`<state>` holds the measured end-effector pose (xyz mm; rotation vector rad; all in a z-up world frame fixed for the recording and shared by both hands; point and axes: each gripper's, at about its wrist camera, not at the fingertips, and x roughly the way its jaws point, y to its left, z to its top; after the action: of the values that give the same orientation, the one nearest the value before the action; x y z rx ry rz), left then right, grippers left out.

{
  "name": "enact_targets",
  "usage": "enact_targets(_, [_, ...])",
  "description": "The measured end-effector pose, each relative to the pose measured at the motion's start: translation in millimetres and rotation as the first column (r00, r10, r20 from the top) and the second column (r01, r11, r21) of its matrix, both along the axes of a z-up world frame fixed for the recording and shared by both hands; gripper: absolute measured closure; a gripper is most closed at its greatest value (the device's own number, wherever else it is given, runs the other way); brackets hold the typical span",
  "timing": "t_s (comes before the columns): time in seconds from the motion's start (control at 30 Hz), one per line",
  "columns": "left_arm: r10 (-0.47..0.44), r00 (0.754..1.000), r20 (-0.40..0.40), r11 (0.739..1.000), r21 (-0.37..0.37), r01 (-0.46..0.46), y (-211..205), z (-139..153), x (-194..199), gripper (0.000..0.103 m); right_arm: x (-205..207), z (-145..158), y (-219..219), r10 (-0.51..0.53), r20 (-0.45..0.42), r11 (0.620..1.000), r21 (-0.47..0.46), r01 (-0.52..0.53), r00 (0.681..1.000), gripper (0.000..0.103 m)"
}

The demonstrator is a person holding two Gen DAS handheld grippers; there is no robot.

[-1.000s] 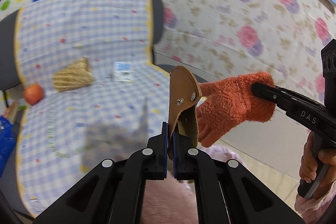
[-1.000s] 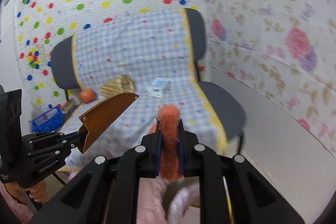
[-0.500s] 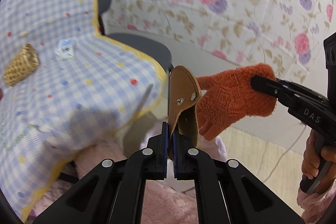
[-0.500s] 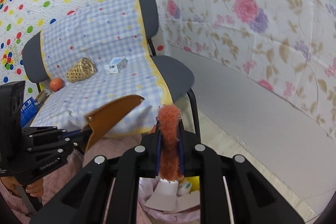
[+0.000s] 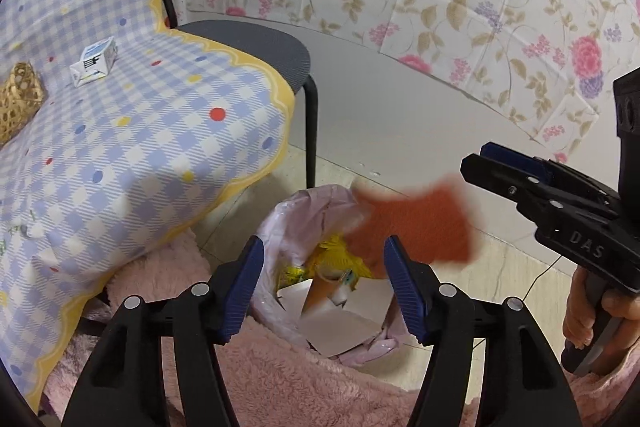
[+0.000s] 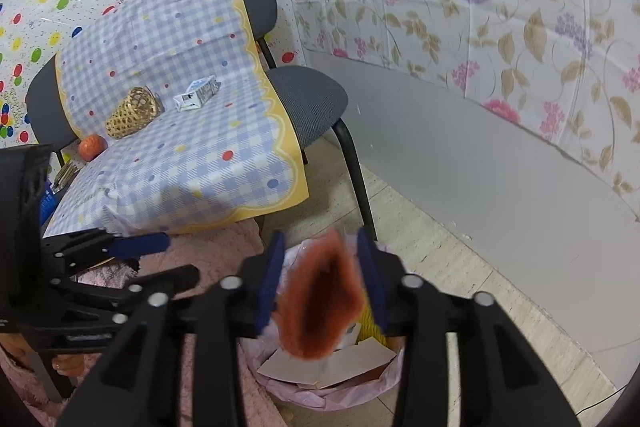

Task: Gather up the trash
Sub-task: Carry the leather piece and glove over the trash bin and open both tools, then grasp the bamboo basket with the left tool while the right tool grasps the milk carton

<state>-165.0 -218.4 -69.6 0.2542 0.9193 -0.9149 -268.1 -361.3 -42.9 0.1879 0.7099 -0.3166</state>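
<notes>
Orange knit, soft and light: the glove [image 5: 416,227] is limp, it folds and drapes, and nothing in it can break. It looks blurred in both views, so you may judge it is loose in the air over the bin [image 5: 280,227], not held. If you need it again, pinch a thick fold at the cuff; the wool should compress and grip well between ribbed pads.

Your right tongs [image 6: 320,267] stand apart, and the glove sits between the two fingers without either pad clearly pressing it. From the left wrist view it hangs below and left of the right tongs' tips [image 5: 476,163], above the bin's pink liner, which already holds white card and a yellow wrapper.

Your left tongs [image 5: 324,267] are apart too, with nothing between them, and point down at the bin.

On the chair cloth [image 6: 180,155], well apart from both tongs, lie a carton [image 6: 198,93], a basket [image 6: 134,113] and an orange [image 6: 92,147]. The carton looks light and crushable; take it across its short sides.
</notes>
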Motion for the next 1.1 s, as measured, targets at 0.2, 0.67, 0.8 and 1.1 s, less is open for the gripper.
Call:
enact_targets(0.2, [0.069,0.996,0.057,0.997,-0.024,-0.067,18,16,7,0.039,-8,14,-5,-0.032,0.034,0.999,-0.017,0.032,0.999,0.064])
enact_targets(0.67, [0.236,0.949,0.211,0.972,-0.077,-0.224,78,62,20,0.037,26,47,36,0.085,0.099,0.996,-0.049,-0.081,0.991,0.053])
enact_targets(0.8, [0.327,0.914,0.24,0.945,-0.088,-0.315,107,71,36,0.036,55,53,52,0.135,0.098,0.99,-0.054,-0.13,0.986,0.048])
enact_targets(1.1, [0.533,0.798,0.281,0.842,-0.084,-0.533,173,90,91,0.036,137,58,81,0.234,0.079,0.971,-0.071,-0.228,0.969,0.035])
